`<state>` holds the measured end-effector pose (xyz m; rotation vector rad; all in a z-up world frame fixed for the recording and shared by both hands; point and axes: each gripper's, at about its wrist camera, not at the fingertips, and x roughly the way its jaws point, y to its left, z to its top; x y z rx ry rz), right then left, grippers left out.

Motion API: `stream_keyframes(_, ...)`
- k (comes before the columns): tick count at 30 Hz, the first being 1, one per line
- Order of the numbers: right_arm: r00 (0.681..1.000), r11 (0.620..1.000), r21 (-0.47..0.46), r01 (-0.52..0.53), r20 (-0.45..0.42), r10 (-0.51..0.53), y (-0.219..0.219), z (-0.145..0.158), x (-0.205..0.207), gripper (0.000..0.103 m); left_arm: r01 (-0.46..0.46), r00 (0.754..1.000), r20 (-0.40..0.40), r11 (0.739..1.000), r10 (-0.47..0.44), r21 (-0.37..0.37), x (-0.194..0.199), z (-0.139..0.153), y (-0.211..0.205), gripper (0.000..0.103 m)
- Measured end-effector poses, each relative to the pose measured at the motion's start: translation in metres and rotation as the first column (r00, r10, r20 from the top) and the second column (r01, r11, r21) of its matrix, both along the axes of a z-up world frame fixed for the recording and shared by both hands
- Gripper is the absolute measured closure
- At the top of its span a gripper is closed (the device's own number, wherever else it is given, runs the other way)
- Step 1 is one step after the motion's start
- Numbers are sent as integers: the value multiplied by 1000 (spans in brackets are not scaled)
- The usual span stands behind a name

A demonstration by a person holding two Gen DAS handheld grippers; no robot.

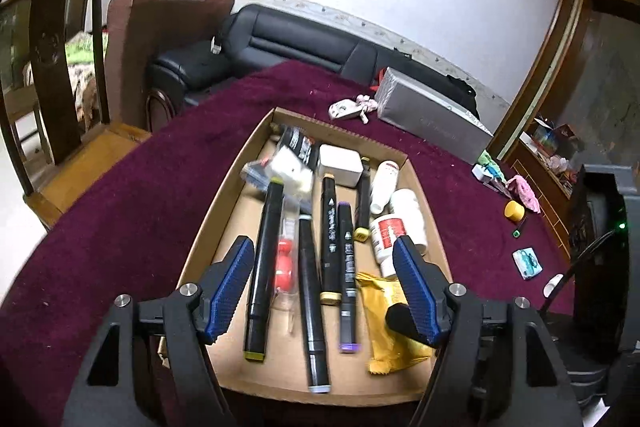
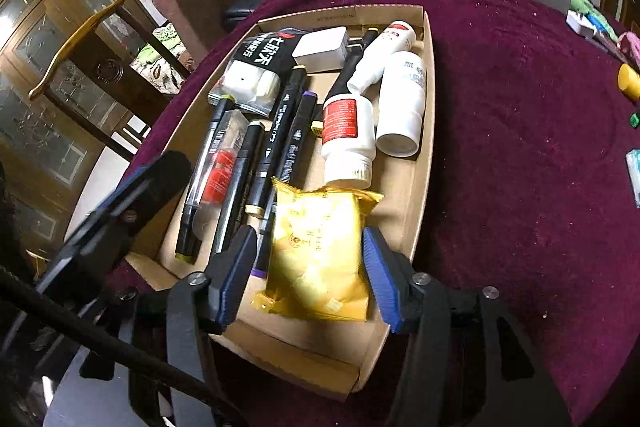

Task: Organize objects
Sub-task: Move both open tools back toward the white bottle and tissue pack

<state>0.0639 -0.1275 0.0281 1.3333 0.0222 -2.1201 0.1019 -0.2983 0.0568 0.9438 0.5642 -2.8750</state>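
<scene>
right hand-held gripper (image 2: 306, 273): ribbed blue pads apart, straddling crinkly yellow packet (image 2: 320, 259) | cardboard tray (image 2: 428, 131)

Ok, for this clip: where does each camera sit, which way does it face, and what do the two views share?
Left wrist: rides the left gripper, looking down along the shallow brown cardboard tray of black markers toward a black sofa; its blue-padded fingers stand open over the markers.
Right wrist: rides the right gripper, angled steeply down at the tray's near end; open fingers flank the shiny yellow foil packet, and the left gripper shows at lower left.
Shared: tray, packet, white bottles, maroon tablecloth, grey box.
</scene>
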Motion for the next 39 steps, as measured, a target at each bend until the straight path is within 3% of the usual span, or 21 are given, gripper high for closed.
stream_keyframes(9,993,998,-56,-5,-115,-1,20,28,18,46,22,998,-56,995,-28,-101,10,31,31,37)
stream_keyframes(18,981,996,-89,33,-188,-49,57,44,27,41,60,996,-54,977,-72,-204,15,51,75,37)
stream_keyframes(28,973,979,-148,138,-166,-162,124,39,18,37,136,989,-16,945,-148,-299,9,60,135,37)
stream_keyframes(39,934,922,-222,318,-94,-345,212,25,4,37,238,971,57,898,-234,-369,-2,53,197,37)
